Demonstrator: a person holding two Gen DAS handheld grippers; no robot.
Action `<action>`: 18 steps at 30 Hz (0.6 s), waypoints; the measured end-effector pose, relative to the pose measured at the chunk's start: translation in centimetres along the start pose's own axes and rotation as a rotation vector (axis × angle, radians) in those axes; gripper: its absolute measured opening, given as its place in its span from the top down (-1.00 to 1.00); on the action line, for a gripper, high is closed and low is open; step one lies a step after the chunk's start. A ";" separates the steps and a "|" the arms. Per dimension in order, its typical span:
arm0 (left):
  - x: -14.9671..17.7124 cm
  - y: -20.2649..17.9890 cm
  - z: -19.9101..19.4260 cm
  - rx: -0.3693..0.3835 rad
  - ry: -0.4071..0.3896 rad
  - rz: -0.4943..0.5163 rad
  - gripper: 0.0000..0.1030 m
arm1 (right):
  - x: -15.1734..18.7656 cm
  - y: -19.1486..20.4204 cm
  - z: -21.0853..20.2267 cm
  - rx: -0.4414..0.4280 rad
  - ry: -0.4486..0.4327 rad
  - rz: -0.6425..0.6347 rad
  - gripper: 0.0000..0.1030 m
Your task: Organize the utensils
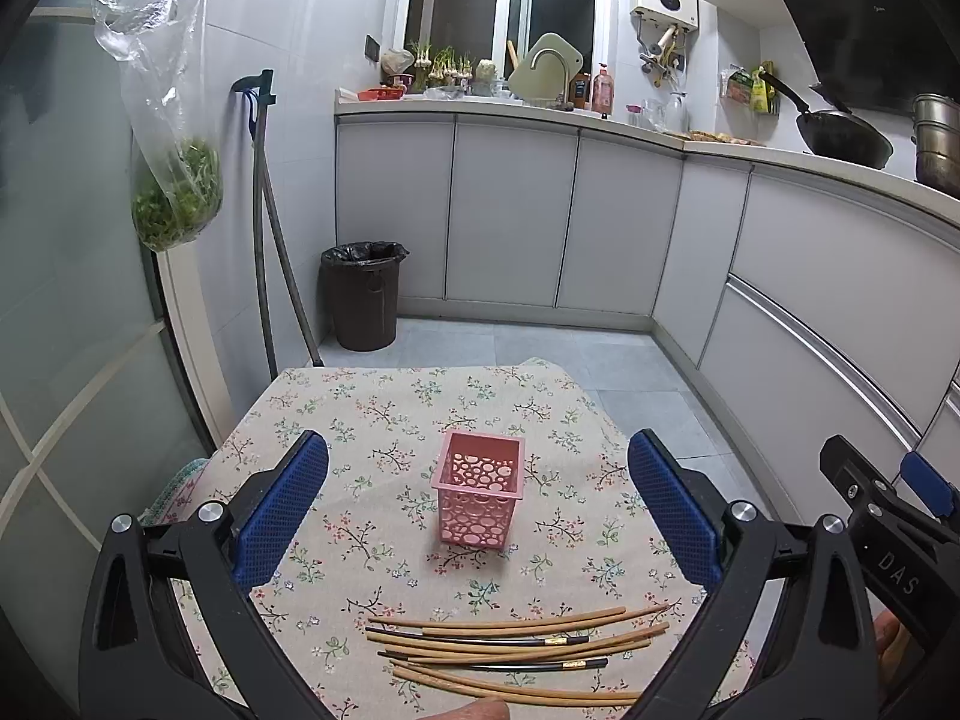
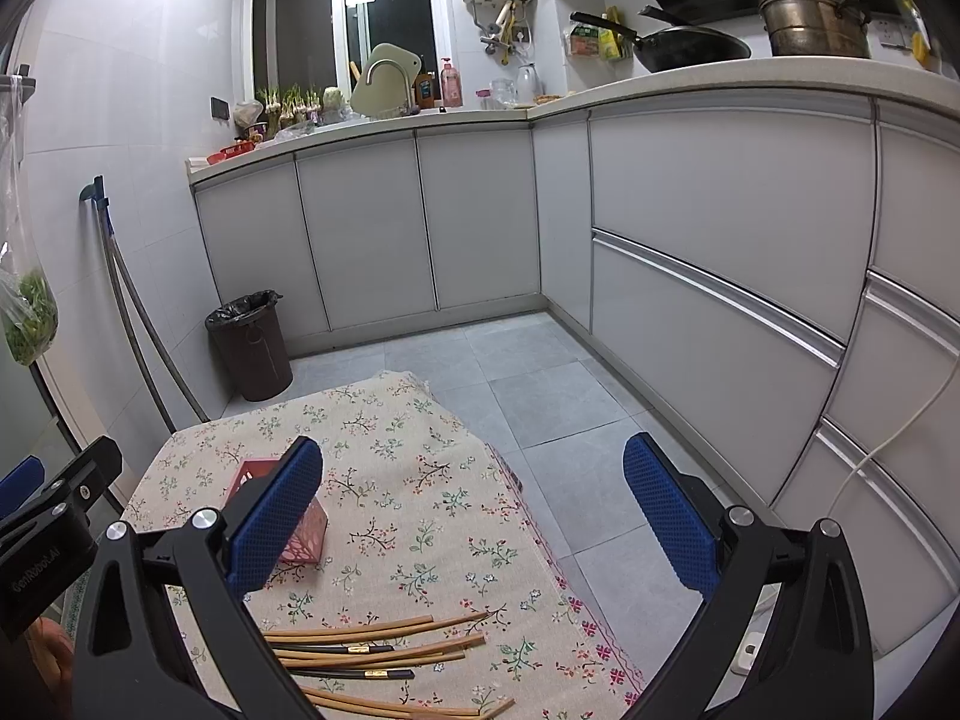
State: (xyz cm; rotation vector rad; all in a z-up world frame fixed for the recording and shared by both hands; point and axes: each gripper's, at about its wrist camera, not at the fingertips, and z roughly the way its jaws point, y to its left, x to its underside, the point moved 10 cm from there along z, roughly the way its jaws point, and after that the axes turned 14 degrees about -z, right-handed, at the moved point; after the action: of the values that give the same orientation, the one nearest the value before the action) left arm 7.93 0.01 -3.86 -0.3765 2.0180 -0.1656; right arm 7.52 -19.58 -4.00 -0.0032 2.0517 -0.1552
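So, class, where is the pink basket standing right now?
The pink basket stands upright in the middle of the flowered tablecloth, beyond the chopsticks. In the left wrist view it sits between the open fingers; in the right wrist view a finger partly hides it.

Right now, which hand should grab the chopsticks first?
Probably the left gripper: the chopsticks and pink basket sit centred between its open fingers. The right gripper points off the table's edge.

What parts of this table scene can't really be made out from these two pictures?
- Pink basket: in the right wrist view, mostly hidden behind the right gripper's left finger.
- Chopsticks: near ends run under the left gripper's frame and the bottom edge; exact count unclear.
- Basket floor: left wrist view, hidden by its walls.
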 end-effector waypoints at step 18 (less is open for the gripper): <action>1.7 -0.6 1.7 0.020 0.105 0.050 -0.86 | 0.7 -1.5 0.6 -0.018 0.041 0.076 -0.90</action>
State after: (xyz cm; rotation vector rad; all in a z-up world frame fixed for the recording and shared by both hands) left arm 8.82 -1.08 -5.91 -0.3096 2.1253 -0.1773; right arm 7.59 -21.20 -4.73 0.0665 2.0902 -0.0899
